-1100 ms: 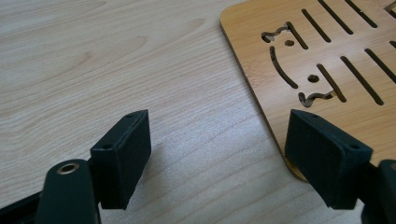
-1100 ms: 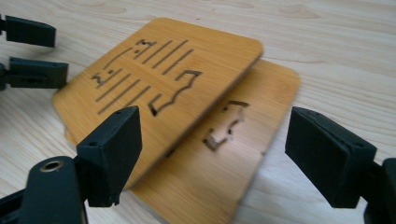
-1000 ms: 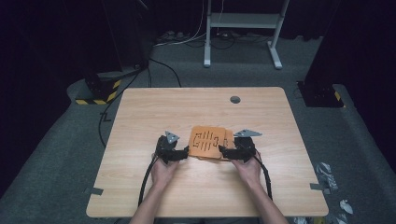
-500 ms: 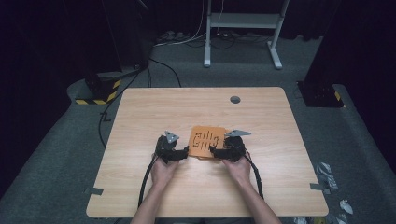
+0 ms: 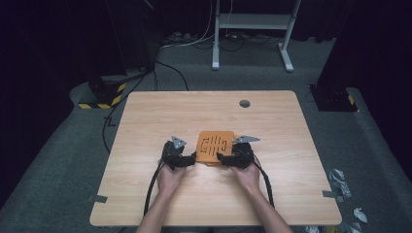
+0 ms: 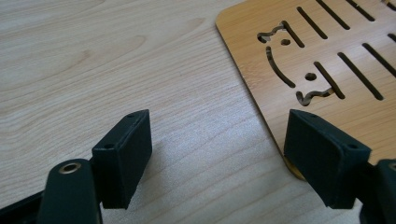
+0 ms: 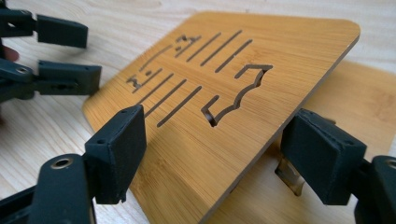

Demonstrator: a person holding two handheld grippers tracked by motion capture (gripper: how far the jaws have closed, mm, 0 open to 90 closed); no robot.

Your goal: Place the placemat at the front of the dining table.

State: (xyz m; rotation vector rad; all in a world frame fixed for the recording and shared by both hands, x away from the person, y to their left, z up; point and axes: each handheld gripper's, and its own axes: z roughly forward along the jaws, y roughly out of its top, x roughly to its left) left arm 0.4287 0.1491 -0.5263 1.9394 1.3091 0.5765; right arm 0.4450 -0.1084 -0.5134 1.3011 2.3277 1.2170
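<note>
Since a second ago the right gripper [image 5: 224,158] has slid in to the bamboo panel's [image 5: 215,146] 4 o'clock corner, its fingers [image 7: 116,151] closing slightly yet open, straddling the raised slotted panel without pressing. On the tabletop [image 5: 145,121] just past centre toward 6 o'clock lies the panel. At its 8 o'clock corner the left gripper [image 5: 193,159] rests, fingers [image 6: 123,156] spread, gripping nothing.

Both grippers [image 5: 193,158] [image 5: 219,157] face inward, fingers [image 6: 123,156] spread apart.
</note>
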